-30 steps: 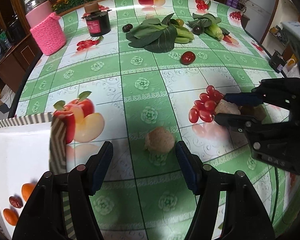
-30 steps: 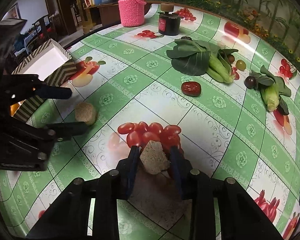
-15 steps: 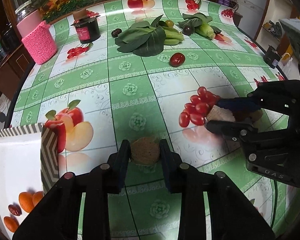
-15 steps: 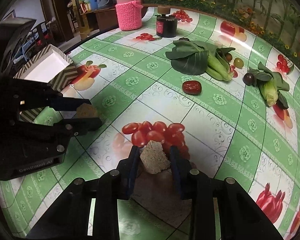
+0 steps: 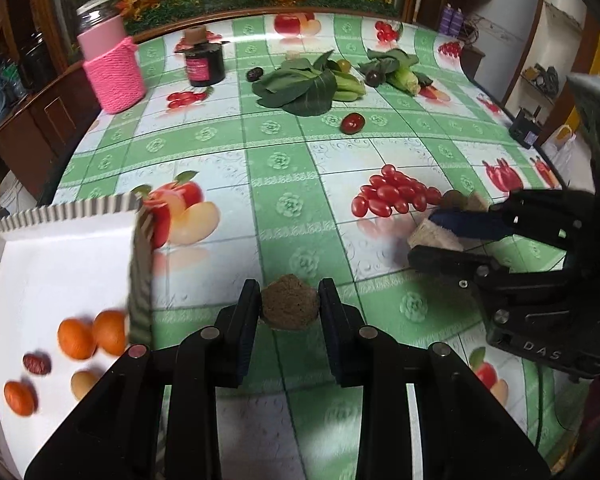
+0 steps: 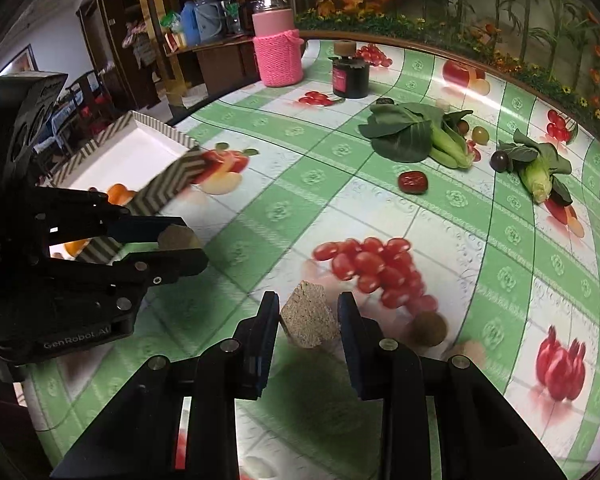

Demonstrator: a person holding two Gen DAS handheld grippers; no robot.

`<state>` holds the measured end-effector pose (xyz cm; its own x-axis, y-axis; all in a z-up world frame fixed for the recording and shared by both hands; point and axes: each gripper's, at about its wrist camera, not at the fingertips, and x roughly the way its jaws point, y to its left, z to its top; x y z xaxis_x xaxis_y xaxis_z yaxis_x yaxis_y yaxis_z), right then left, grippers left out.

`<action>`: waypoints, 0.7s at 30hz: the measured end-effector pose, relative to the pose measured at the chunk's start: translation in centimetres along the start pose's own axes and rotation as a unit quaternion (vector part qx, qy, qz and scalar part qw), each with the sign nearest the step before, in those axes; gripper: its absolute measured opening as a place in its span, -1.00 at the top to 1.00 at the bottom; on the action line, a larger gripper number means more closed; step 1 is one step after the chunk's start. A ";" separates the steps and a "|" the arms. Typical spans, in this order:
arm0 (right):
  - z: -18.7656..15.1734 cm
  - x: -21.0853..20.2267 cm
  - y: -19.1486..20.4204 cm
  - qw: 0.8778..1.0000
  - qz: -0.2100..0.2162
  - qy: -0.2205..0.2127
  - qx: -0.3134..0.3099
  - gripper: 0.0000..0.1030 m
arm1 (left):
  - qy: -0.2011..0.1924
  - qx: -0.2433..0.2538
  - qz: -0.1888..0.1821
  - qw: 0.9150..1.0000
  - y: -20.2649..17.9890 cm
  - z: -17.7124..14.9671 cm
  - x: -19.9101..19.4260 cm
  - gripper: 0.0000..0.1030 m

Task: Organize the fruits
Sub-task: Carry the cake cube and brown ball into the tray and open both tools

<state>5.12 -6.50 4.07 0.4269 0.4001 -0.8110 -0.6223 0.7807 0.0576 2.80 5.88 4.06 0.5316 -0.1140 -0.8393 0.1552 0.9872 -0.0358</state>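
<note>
My left gripper (image 5: 289, 306) is shut on a round brown fruit (image 5: 289, 305) and holds it above the tablecloth beside a white tray (image 5: 60, 256) with striped walls. Several orange and red fruits (image 5: 76, 338) lie in the tray. My right gripper (image 6: 309, 316) is shut on a pale brown fruit chunk (image 6: 309, 316), lifted off the table; it shows at the right in the left wrist view (image 5: 432, 236). A round brown fruit (image 6: 430, 328) and a pale piece (image 6: 470, 350) lie on the cloth under the right gripper. A red date (image 6: 412, 182) lies mid-table.
Bok choy (image 6: 412, 136), corn (image 6: 538, 178), a dark plum (image 6: 500, 160) and a green grape (image 6: 480, 134) lie at the far side. A black jar (image 6: 350, 76) and a pink knitted jar (image 6: 278, 50) stand behind. The cloth carries printed fruit pictures.
My left gripper closed on the round brown fruit and lifted it toward the tray. My right gripper lifted its chunk and pulled back from the printed tomatoes.
</note>
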 end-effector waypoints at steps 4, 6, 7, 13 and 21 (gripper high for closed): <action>-0.5 -0.5 1.6 1.000 0.006 -0.005 0.003 0.40 | -0.004 -0.009 0.013 1.000 1.0 -1.1 -1.0 0.47; -0.6 -0.8 2.4 1.000 0.012 -0.009 0.005 0.40 | -0.006 -0.014 0.018 1.000 1.5 -1.6 -1.4 0.47; -0.7 -0.9 2.8 1.000 0.015 -0.012 0.006 0.40 | -0.008 -0.018 0.023 1.000 1.8 -1.9 -1.7 0.47; -1.0 -1.2 5.1 0.999 0.029 -0.017 0.009 0.40 | -0.018 -0.028 0.047 0.998 3.2 -3.4 -2.9 0.47; -0.5 -1.3 8.2 0.999 0.038 -0.018 -0.007 0.40 | -0.034 -0.037 0.069 0.996 5.0 -4.7 -4.7 0.47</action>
<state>-0.85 -0.85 5.32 0.4014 0.4757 -0.7827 -0.6631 0.7404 0.1099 -2.80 11.83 5.28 0.5995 0.0176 -0.8002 0.0165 0.9993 0.0344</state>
